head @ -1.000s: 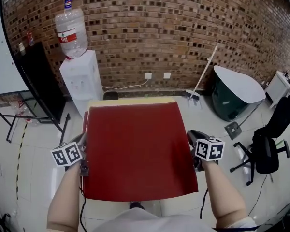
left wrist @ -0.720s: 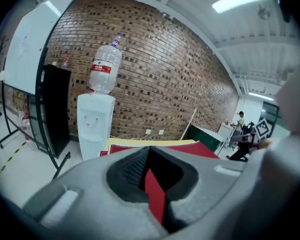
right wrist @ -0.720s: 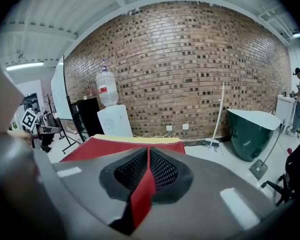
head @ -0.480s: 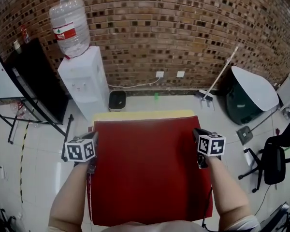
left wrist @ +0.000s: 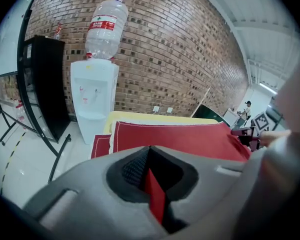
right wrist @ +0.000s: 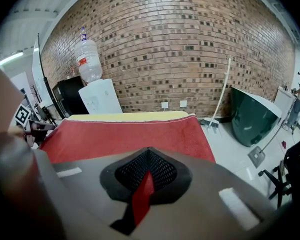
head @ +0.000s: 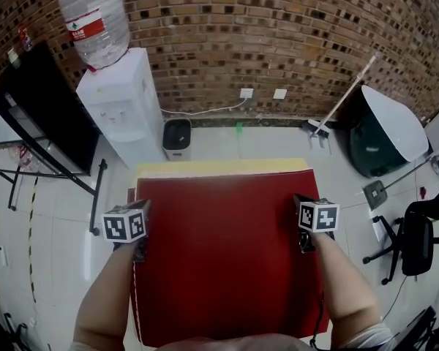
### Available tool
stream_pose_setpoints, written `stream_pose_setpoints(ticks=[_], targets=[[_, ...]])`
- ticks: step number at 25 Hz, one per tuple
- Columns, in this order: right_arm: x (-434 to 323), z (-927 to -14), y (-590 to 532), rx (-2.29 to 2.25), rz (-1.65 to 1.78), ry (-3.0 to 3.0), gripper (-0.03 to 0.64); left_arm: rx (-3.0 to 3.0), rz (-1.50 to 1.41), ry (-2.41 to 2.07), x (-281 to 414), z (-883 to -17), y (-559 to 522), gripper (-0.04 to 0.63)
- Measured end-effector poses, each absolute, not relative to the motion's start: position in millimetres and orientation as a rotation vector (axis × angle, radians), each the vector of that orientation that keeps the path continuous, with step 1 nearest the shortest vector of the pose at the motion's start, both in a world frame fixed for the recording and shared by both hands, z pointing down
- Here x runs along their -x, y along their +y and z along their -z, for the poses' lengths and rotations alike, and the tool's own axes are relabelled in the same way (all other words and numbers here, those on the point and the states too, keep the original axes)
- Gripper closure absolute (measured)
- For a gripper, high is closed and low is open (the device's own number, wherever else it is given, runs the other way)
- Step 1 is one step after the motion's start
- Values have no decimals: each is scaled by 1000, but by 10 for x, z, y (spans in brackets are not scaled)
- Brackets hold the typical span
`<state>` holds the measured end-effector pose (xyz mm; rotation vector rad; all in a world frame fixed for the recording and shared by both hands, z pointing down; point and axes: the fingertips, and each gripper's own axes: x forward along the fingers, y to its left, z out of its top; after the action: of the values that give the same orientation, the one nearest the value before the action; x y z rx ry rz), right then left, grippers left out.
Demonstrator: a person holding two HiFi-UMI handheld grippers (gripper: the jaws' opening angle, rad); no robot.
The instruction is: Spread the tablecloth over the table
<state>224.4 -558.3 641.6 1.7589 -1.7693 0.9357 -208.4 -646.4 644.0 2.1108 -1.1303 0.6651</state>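
A red tablecloth lies over a yellow table, and a strip of the table shows bare at the far edge. My left gripper is at the cloth's left edge and is shut on a fold of red cloth. At the right edge my right gripper is shut on the tablecloth too. In both gripper views the cloth stretches flat toward the far end. A second red layer hangs at the far left corner.
A white water dispenser with its bottle stands past the table's far left corner, with a black bin beside it. A broom leans on the brick wall. A dark green tub and an office chair are on the right.
Both grippers have moved forward and down along the cloth's sides, carrying its edges with them. The cloth now lies lower and flatter on the table.
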Motion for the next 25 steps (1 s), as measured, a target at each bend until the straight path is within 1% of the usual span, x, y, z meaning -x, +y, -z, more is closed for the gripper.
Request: stream_pose_setpoints(ticks=[14,25], targets=[[-2267,-6614,-5656,-1696,-984,-1697,618,-2043,-776,-1107,2061,-6623,-6563,594],[-2284,-6631,-5815,-1677,-1040,-1713,618,-2003,-752,-1126,2081,-6645,-6761,594]])
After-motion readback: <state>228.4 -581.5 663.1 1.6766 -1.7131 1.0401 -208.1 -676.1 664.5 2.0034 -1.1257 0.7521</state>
